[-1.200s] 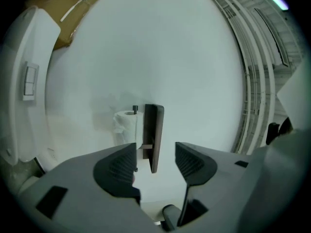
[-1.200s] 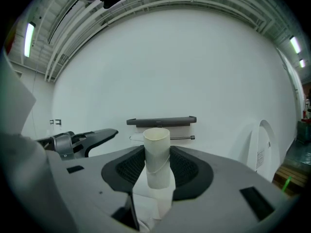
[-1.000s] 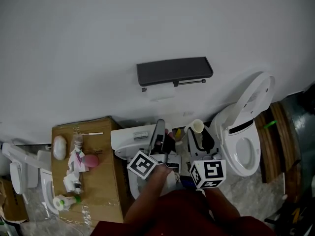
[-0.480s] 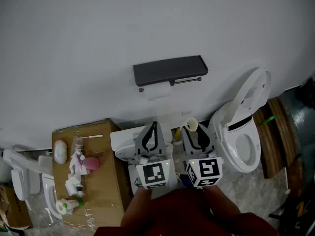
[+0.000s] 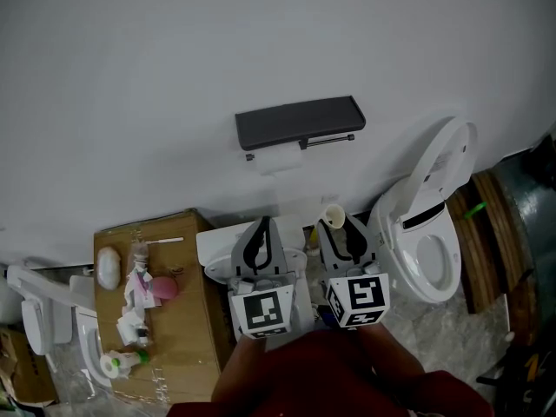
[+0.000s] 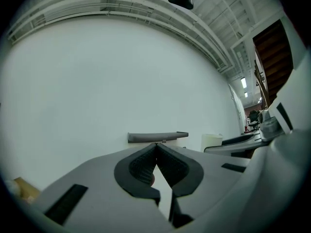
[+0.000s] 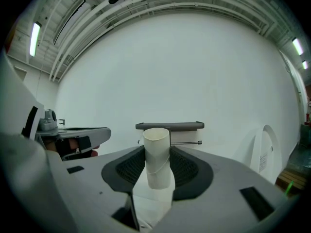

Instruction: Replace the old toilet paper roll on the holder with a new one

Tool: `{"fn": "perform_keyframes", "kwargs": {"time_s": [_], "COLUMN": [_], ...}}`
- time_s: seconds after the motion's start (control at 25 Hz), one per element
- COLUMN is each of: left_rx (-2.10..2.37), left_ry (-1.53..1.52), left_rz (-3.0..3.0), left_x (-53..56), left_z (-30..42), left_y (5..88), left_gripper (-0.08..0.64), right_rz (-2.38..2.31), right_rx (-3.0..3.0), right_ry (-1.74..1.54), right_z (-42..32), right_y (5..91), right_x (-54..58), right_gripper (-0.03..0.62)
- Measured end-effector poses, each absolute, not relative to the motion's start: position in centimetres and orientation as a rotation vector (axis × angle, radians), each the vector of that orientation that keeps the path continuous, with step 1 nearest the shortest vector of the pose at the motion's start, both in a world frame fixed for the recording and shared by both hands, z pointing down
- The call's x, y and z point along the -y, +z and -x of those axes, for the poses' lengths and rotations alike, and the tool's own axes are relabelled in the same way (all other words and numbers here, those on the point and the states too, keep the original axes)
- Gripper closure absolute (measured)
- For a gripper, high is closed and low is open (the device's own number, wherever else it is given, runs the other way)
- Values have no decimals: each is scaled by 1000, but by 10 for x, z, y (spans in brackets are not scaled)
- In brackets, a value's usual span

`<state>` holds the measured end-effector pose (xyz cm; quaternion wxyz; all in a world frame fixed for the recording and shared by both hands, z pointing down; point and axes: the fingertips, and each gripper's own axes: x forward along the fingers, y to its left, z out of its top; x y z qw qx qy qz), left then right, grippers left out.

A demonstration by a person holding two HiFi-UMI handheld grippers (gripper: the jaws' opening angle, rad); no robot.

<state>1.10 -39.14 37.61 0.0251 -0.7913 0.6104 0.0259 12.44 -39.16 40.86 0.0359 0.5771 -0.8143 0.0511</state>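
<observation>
Right hand-held gripper (image 7: pixel 158 152) clamps the empty cream cardboard toilet-roll core (image 7: pixel 156 137), whose open end pokes past the tips, facing but well apart from the dark grey wall-mounted paper holder (image 5: pixel 300 122); left hand-held gripper (image 6: pixel 156 147) alongside, jaws fully closed, nothing between.

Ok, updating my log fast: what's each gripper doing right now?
Left gripper: closed, holding nothing.
Right gripper: closed on the empty paper-roll tube.
</observation>
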Motion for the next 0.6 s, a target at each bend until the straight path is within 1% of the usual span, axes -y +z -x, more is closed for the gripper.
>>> {"fn": "perform_keyframes", "kwargs": {"time_s": [0.28, 0.6], "left_rx": [-1898, -1881], "left_ry": [94, 16], "left_rz": [2453, 2441], "left_x": [389, 385], "left_z": [-6, -4], "left_y": [375, 378], "left_gripper": [545, 545], "right_rz": [-1764, -1759], "right_rx": [2505, 2504], "right_ry": [133, 117], "right_z": [-122, -120], "right_y": [406, 403], "right_x": [391, 389], "right_gripper": [423, 423]}}
